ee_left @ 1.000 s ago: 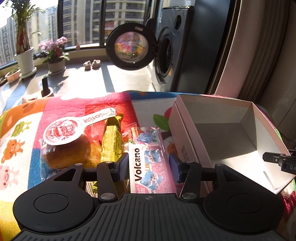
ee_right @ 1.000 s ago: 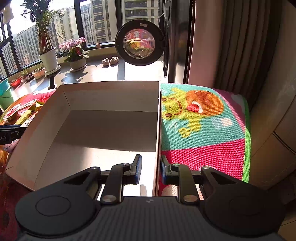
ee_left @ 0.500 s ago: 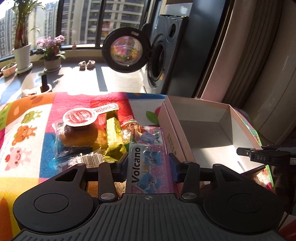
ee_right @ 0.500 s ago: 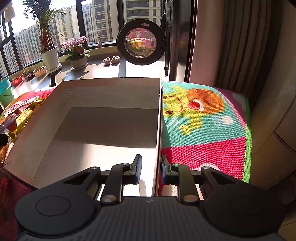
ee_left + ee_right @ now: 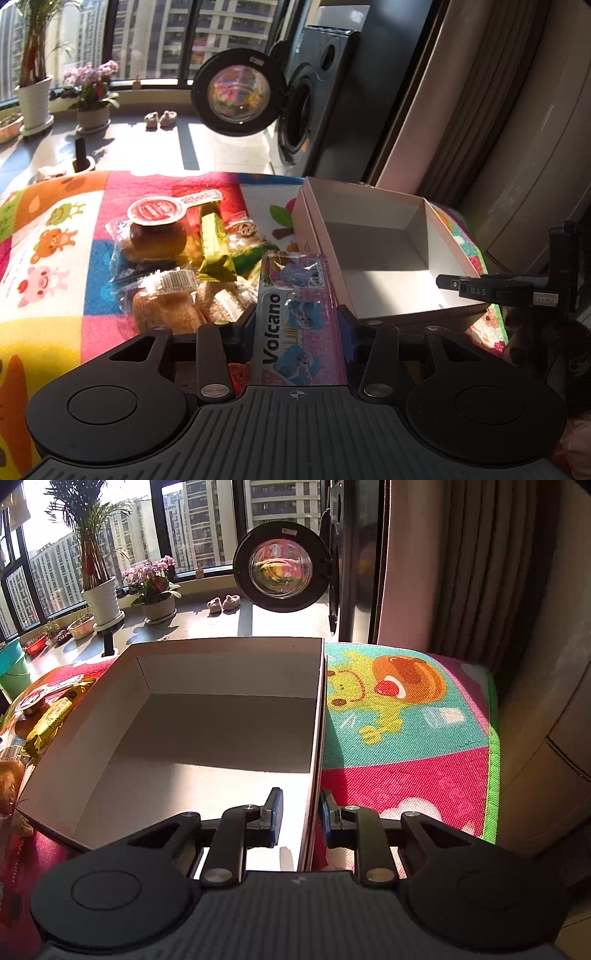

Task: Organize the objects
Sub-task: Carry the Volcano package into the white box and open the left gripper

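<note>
My left gripper (image 5: 300,326) is shut on a pink "Volcano" packet (image 5: 291,295) and holds it above a heap of snacks: a wrapped bun (image 5: 155,236) under a red-and-white lid, a yellow-green bar (image 5: 214,243) and wrapped muffins (image 5: 166,310). To the right of the heap stands an empty white cardboard box (image 5: 373,258). My right gripper (image 5: 301,812) straddles the right wall of the box (image 5: 207,738); the right pad is against the wall, and a small gap shows at the left pad. In the left wrist view the right gripper (image 5: 443,283) reaches over the box's near right corner.
Everything lies on a colourful cartoon mat (image 5: 48,258), which also runs to the right of the box (image 5: 406,738). Beyond the mat a washing machine stands with its round door (image 5: 236,99) open, and potted plants (image 5: 99,602) line the window. A curtain (image 5: 480,572) hangs at the right.
My left gripper has risen and drawn back with the pink packet, so more of the snack heap shows beneath it. The right gripper has stayed on the box wall.
</note>
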Demonstrator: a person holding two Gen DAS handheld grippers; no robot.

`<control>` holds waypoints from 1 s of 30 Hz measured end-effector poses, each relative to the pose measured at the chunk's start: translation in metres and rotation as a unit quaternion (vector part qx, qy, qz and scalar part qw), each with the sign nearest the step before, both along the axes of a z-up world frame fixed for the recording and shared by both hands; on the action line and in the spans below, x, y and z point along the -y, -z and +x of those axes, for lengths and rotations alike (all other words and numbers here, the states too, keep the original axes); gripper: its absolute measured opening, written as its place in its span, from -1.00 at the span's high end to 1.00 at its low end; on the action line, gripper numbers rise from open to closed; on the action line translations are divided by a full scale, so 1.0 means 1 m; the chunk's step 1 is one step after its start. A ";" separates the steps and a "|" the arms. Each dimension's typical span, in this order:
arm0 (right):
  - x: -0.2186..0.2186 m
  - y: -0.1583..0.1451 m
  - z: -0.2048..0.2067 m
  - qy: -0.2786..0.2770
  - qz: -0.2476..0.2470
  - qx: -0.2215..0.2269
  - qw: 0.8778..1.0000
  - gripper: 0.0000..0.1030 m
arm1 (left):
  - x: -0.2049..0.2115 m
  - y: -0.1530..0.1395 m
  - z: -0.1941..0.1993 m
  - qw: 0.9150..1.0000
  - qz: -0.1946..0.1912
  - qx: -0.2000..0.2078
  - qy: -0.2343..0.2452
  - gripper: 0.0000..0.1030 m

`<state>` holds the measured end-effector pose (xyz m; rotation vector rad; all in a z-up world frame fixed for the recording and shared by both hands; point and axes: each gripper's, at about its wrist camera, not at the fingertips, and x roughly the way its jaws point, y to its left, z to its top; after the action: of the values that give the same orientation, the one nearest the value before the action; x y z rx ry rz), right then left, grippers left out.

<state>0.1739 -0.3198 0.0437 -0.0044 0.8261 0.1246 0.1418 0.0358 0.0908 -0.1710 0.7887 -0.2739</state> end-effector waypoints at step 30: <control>0.005 -0.002 -0.009 0.001 0.019 0.006 1.000 0.60 | 0.017 0.004 0.024 0.994 -0.066 0.082 -0.042 0.09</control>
<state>0.1646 -0.3247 0.0460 0.0323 0.8110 0.1376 0.1663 0.0192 0.0868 -0.3023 0.5985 -0.2578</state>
